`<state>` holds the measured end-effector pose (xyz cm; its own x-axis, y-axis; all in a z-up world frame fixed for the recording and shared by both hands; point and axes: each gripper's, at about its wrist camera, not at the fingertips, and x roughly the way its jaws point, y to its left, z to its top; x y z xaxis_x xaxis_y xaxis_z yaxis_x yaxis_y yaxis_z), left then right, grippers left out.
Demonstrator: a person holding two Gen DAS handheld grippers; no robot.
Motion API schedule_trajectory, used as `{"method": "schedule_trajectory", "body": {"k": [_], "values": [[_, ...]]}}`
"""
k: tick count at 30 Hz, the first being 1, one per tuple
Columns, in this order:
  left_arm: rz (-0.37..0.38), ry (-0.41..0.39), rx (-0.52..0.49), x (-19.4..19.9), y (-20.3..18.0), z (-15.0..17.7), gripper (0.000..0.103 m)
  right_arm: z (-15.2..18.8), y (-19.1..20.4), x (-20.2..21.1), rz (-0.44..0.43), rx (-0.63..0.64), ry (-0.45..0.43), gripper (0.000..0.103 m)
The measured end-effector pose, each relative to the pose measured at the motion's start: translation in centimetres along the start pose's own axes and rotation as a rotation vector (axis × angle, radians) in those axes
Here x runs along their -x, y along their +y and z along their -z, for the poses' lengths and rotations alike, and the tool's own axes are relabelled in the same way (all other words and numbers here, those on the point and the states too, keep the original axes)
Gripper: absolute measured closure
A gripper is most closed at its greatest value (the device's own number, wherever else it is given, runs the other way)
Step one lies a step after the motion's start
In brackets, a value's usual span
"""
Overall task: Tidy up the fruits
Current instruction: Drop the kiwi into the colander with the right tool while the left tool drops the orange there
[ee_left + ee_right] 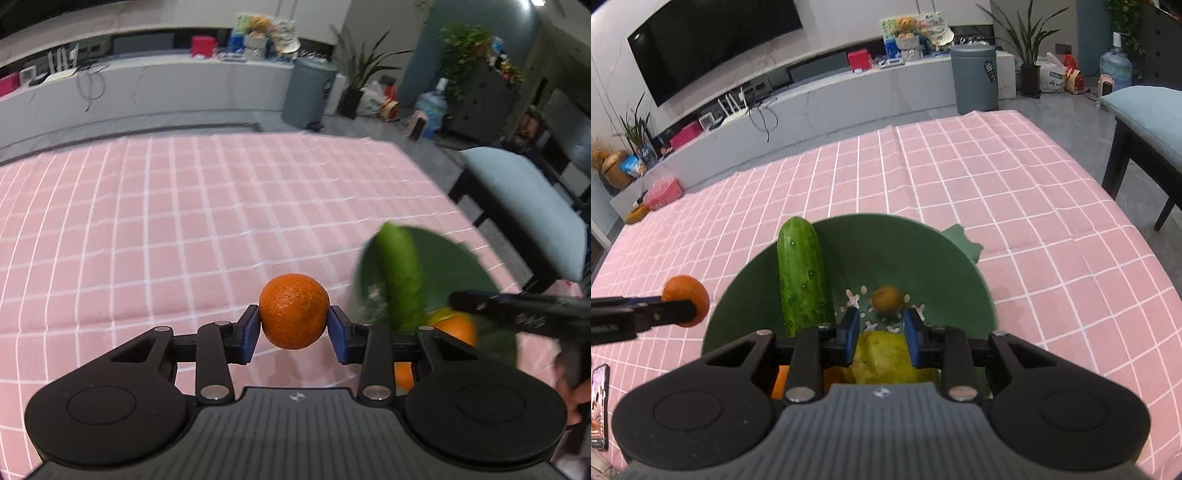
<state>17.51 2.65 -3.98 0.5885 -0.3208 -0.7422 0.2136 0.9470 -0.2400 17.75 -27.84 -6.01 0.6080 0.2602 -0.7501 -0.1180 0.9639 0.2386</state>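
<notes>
We look from each wrist, forward and down along its tongs, close over the pink checked surface (184, 221). Both views share the green bowl (923, 266), the cucumber (803, 273), blurred in the left view, and probably the same grey bin (312, 92).

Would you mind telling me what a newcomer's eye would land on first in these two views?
First, the orange, gripped between the left gripper's blue pads above the pink checked tablecloth. Next, the green bowl in front of the right gripper, with a cucumber leaning on its left wall and a small brown fruit at its perforated bottom.
</notes>
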Motion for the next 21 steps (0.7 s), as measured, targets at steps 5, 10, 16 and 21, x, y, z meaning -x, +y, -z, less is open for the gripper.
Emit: {"method": "schedule_trajectory", "body": {"k": [5,10,16,21], "values": [[0.043,0.004,-0.071,0.7,-3.8,-1.5,0.059,1.3,0.0,2.7,0.039,0.020,-0.081,0.080],[0.065,0.043,-0.174,-1.3,-8.1,-2.3,0.059,2.9,-0.8,5.2,0.095,0.024,-0.157,0.080],[0.097,0.125,-0.306,-4.8,-12.5,-2.3,0.059,3.1,-2.4,5.5,0.110,-0.030,-0.183,0.080],[0.069,0.156,-0.346,-7.2,-13.8,-2.4,0.059,3.3,-2.5,4.8,0.112,-0.023,-0.209,0.079]]}}
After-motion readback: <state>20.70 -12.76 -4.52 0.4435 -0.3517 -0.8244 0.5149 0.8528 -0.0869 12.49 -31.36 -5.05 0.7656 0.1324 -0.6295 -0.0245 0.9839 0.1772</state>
